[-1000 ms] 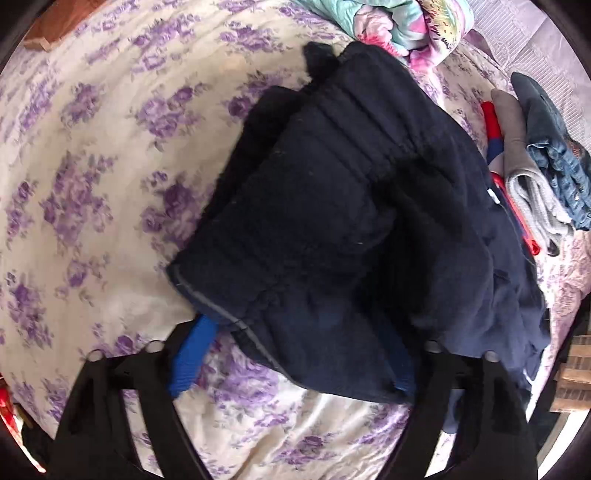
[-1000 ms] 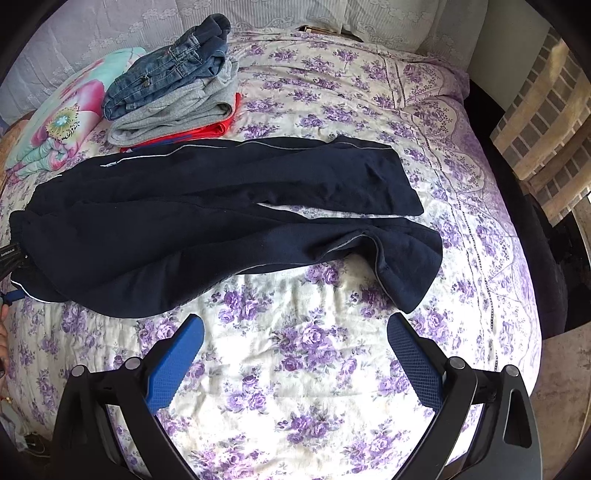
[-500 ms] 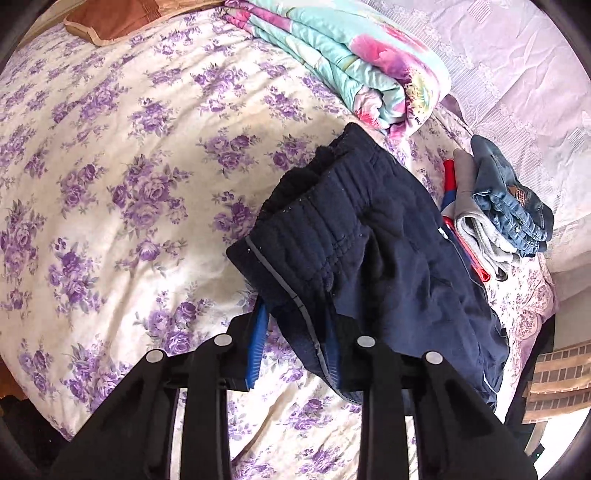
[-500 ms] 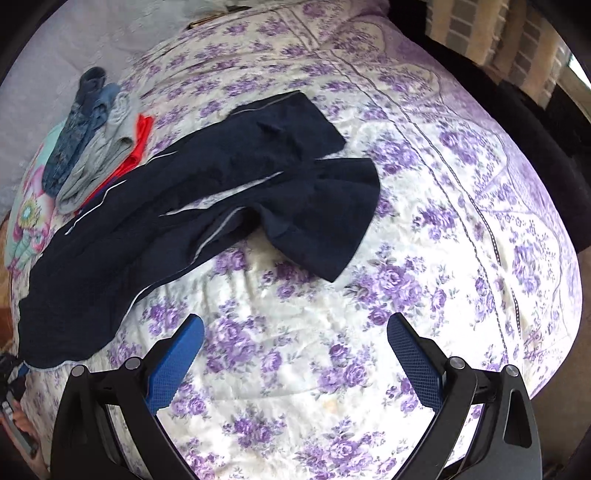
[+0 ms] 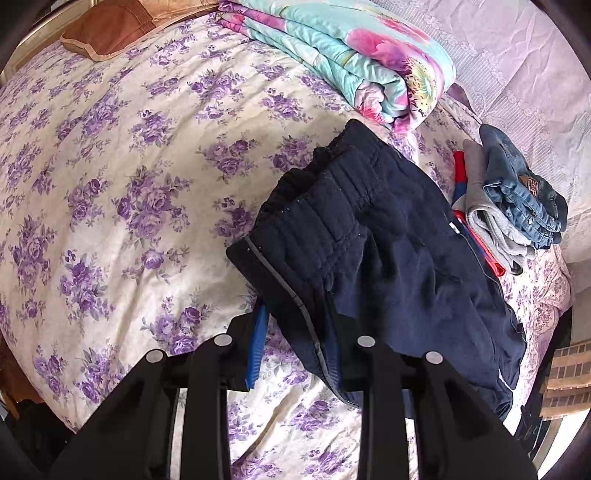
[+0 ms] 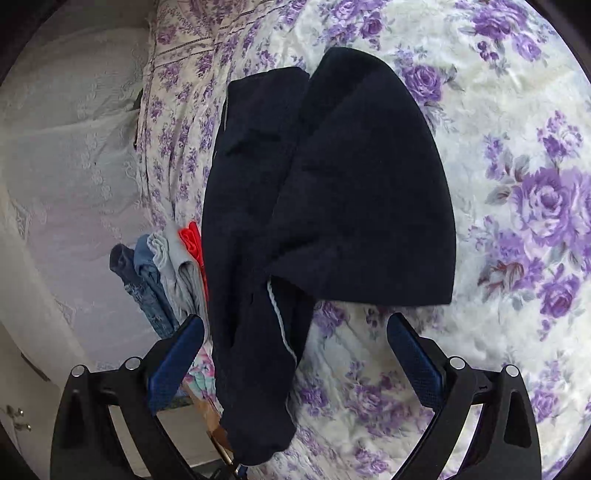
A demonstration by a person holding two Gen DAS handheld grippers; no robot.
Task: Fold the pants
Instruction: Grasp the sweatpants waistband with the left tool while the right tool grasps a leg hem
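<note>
Dark navy pants (image 5: 388,251) lie on the floral bedsheet (image 5: 110,166). My left gripper (image 5: 295,339) is shut on the elastic waistband corner with its grey piping and holds it raised a little. In the right wrist view the pants (image 6: 332,184) stretch away, the two leg ends lying close ahead. My right gripper (image 6: 295,339) is open, its blue pads either side of the leg fabric, holding nothing.
A folded floral blanket (image 5: 351,59) lies at the head of the bed. A stack of folded jeans, grey and red clothes (image 5: 509,210) sits beside the pants, also in the right wrist view (image 6: 166,273). A brown cushion (image 5: 107,29) lies far left.
My left gripper closed on the waistband and lifted it. My right gripper swung round and came in close over the leg ends, still open.
</note>
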